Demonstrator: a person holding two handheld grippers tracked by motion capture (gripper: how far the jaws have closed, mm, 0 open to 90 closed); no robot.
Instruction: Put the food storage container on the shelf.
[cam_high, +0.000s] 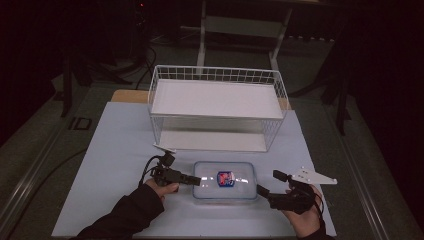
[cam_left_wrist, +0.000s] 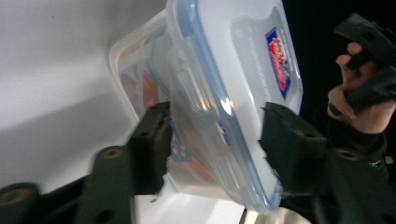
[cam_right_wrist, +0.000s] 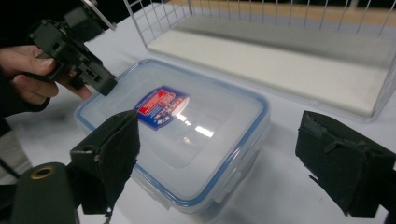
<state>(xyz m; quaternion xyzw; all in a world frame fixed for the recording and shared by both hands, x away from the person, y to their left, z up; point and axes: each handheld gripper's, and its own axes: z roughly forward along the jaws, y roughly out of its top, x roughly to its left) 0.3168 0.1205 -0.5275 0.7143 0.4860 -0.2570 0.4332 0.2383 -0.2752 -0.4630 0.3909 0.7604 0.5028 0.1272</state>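
Clear plastic box (cam_high: 225, 181), rectangular with rounded corners, blue-rimmed snap lid and a red-blue label, sits flat on the pale table sheet (cam_high: 115, 150) just in front of the white wire basket (cam_high: 218, 107). My left gripper (cam_high: 194, 178) has its jaws about half closed astride the box's left end, pads against lid and side wall. My right gripper (cam_high: 265, 192) sits wide open at the right end, touching nothing.

Dim lab or test room, taped white mat (cam_high: 120, 150), metal frame legs (cam_high: 202, 35), floor cables (cam_high: 142, 60)
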